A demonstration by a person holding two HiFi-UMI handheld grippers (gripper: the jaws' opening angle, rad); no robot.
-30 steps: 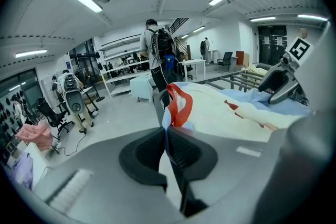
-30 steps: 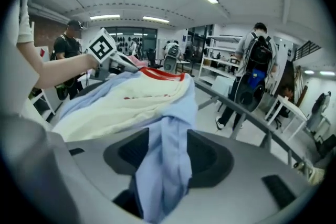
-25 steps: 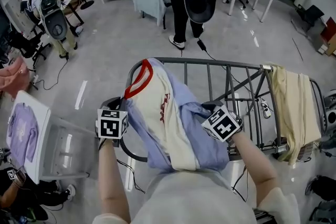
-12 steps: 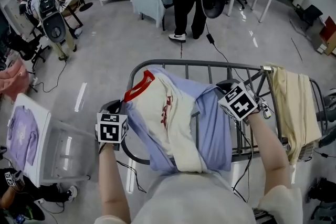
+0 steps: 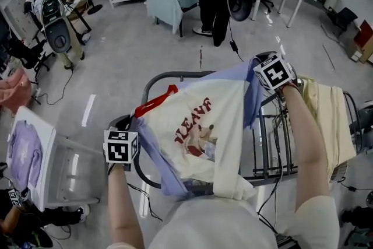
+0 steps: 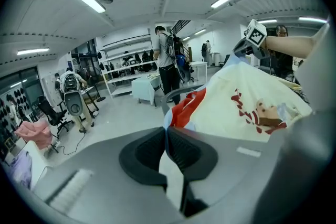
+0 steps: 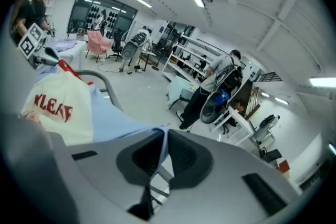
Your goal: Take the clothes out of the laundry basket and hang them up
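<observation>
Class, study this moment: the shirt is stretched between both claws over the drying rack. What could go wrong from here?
1. The right claw pinches only a thin edge of the shirt, at its blue sleeve, so it might slip free.
2. The hem hangs bunched near the drying rack bars and could snag.

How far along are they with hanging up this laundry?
Done: one pale yellow garment already hangs over the drying rack. In hand: a cream T-shirt with blue sleeves, stretched above the rack, the left gripper and the right gripper both shut on it. Left: draping it, and probably the purple garment lying at the left.
</observation>
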